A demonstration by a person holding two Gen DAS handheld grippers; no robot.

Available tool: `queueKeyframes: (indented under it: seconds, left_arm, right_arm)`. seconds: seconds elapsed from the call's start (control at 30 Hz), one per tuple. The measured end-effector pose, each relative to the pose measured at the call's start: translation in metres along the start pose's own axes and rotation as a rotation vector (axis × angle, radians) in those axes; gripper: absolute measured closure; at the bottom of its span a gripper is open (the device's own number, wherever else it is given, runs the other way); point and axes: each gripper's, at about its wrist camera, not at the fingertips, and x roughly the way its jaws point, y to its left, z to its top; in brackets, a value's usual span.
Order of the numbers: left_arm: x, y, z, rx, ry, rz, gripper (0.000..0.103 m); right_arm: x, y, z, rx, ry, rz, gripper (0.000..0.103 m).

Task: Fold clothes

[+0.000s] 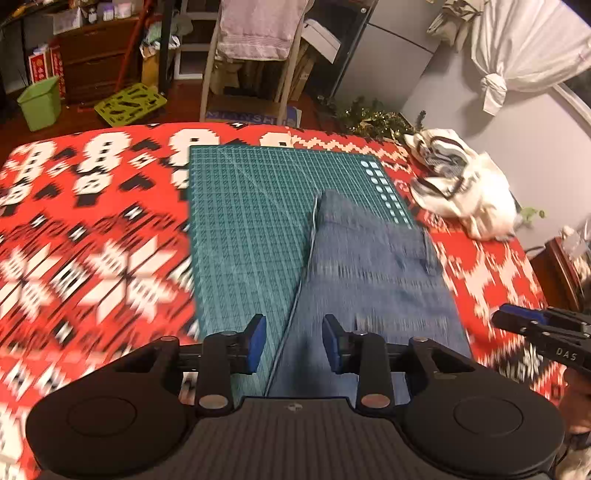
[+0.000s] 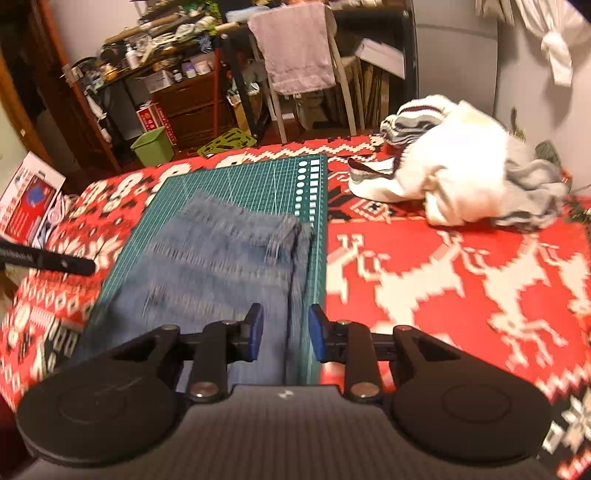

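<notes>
Folded blue jeans (image 1: pixel 369 266) spread lengthwise on the right half of a green cutting mat (image 1: pixel 243 229), the mat itself flat on a red, white and black patterned blanket (image 1: pixel 74 236) covering the worktop. Left tongs (image 1: pixel 294 341) parted, blue pads wide of each other, nothing between them, poised over the left edge of the denim where it meets the mat. Right tongs (image 2: pixel 285 332) likewise parted and empty, poised above the right edge of the jeans (image 2: pixel 221 266) close to the mat's right border (image 2: pixel 317 240). Both views motion-blurred near the bottom, so cloth detail there hard to make out. Tip of the right tongs also visible at the right margin of the left wrist view, apart from the denim. Farther back on the blanket, to the right of the mat, a crumpled white sweater with dark stripes (image 2: pixel 450 173), well apart from the jeans. Beyond the worktop, a chair draped with a pinkish towel (image 1: pixel 258 29) and a green bin (image 1: pixel 38 101) on the floor.
</notes>
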Motion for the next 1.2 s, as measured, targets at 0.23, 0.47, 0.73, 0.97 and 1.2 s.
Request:
queueKeyframes:
  seconds: [0.23, 0.47, 0.73, 0.97, 1.2]
  left_arm:
    - [0.052, 0.007, 0.031, -0.034, 0.038, -0.026, 0.061]
    - [0.06, 0.004, 0.026, 0.013, 0.023, -0.11, 0.057]
    - [0.064, -0.011, 0.019, 0.066, -0.003, -0.074, 0.069]
    - [0.065, 0.007, 0.04, -0.009, -0.033, -0.015, 0.071]
    - [0.055, 0.02, 0.054, -0.087, -0.062, -0.031, 0.078]
  right_arm:
    - [0.071, -0.009, 0.032, 0.045, 0.065, -0.006, 0.065]
    - [0.092, -0.021, 0.032, 0.117, 0.081, 0.048, 0.061]
    - [0.102, -0.011, 0.045, 0.114, 0.095, 0.066, 0.083]
    - [0.134, 0.006, 0.082, 0.058, 0.105, 0.075, 0.084]
    - [0.13, 0.015, 0.09, 0.016, 0.105, 0.05, 0.07]
